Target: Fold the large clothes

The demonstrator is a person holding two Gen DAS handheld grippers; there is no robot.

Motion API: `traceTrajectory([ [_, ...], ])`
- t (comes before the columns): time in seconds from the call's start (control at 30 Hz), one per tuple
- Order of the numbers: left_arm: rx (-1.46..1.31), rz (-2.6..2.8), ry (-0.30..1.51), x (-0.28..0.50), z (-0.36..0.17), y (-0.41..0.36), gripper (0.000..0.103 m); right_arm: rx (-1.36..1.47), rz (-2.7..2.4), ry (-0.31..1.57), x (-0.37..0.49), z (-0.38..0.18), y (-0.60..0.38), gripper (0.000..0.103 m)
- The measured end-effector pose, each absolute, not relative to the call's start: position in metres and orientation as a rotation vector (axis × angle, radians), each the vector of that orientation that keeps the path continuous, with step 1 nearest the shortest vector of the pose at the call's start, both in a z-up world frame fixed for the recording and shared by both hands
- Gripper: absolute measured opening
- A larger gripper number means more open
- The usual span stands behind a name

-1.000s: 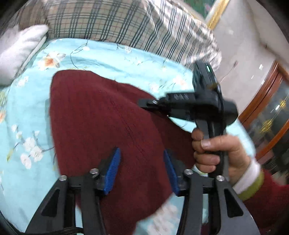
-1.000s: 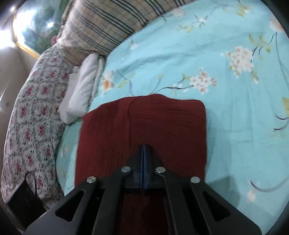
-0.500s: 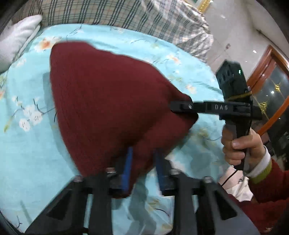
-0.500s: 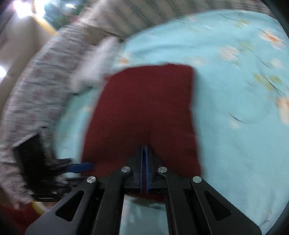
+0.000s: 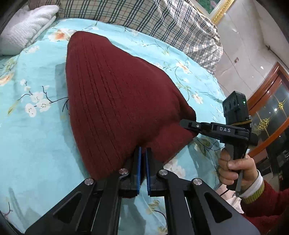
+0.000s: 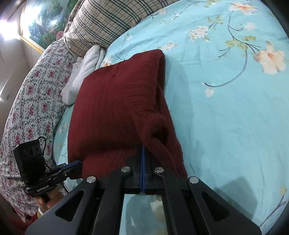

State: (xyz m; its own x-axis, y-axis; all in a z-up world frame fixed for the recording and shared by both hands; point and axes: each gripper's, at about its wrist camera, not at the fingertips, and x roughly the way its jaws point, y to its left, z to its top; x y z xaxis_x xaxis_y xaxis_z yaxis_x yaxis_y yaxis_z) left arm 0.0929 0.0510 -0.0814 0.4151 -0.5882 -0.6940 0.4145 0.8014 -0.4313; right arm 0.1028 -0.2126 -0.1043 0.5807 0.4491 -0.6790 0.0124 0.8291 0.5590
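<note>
A dark red ribbed sweater [image 5: 112, 94] lies folded on the light blue floral bedsheet [image 5: 34, 137], with its near edge raised. My left gripper [image 5: 142, 156] grips that near edge, and its blue pads are closing tight on the knit. My right gripper [image 5: 187, 124], held by a hand [image 5: 234, 166], is shut on the sweater's right corner. In the right wrist view the right gripper [image 6: 142, 147] pinches a thick fold of the sweater [image 6: 115, 108]. There the left gripper [image 6: 76, 163] bites the sweater's lower left corner.
A plaid pillow [image 5: 144, 16] and a folded white towel [image 5: 27, 34] lie at the head of the bed. A floral quilt [image 6: 30, 101] runs along one side. A wooden glass-fronted cabinet [image 5: 271, 108] stands beyond the bed's right edge.
My left jaws went from wide open over the sweater to closed on its near edge. My right gripper swung out to the right with its corner, pulling the sweater taut.
</note>
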Motion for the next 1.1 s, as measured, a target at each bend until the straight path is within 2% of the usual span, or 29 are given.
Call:
traceTrajectory([
  [0.1,-0.165,-0.601,0.923,0.085,-0.064,0.049,0.007,0.494,0.251,0.928,0.097,-0.087,-0.206,0.000],
  [0.17,-0.145,-0.579,0.882,0.075,-0.051,0.055,0.019,0.440,0.241,0.898,0.091,-0.071,-0.198,0.002],
  [0.23,-0.133,-0.509,0.838,0.068,-0.038,0.063,0.048,0.412,0.243,0.862,0.087,-0.058,-0.193,0.003],
  [0.27,-0.135,-0.477,0.830,0.069,-0.035,0.066,0.053,0.397,0.241,0.842,0.087,-0.051,-0.191,0.003],
  [0.43,-0.171,-0.367,0.883,0.088,-0.040,0.073,0.054,0.291,0.159,0.843,0.107,-0.043,-0.183,0.005],
  [0.57,-0.210,-0.339,0.933,0.099,-0.054,0.076,0.055,0.321,0.161,0.843,0.120,-0.042,-0.187,0.006],
  [0.6,-0.225,-0.346,0.939,0.102,-0.056,0.077,0.057,0.324,0.163,0.840,0.125,-0.040,-0.188,0.009],
  [0.63,-0.230,-0.346,0.943,0.104,-0.057,0.076,0.058,0.330,0.162,0.842,0.129,-0.040,-0.190,0.022],
  [0.67,-0.233,-0.347,0.947,0.106,-0.058,0.076,0.059,0.342,0.157,0.842,0.135,-0.039,-0.192,0.044],
  [0.7,-0.233,-0.349,0.950,0.108,-0.059,0.075,0.059,0.355,0.152,0.835,0.139,-0.040,-0.194,0.052],
  [0.73,-0.232,-0.347,0.956,0.110,-0.061,0.074,0.060,0.367,0.147,0.835,0.145,-0.042,-0.195,0.055],
  [0.8,-0.232,-0.349,0.967,0.113,-0.064,0.072,0.061,0.416,0.142,0.922,0.162,-0.059,-0.199,0.054],
  [0.87,-0.228,-0.349,0.975,0.116,-0.067,0.071,0.062,0.489,0.208,0.962,0.171,-0.070,-0.200,0.019],
  [0.97,-0.206,-0.352,0.980,0.118,-0.070,0.068,0.062,0.385,0.154,0.914,0.164,-0.060,-0.190,0.016],
  [1.1,-0.229,-0.368,1.014,0.123,-0.079,0.067,0.064,0.369,0.131,0.946,0.169,-0.079,-0.194,0.017],
])
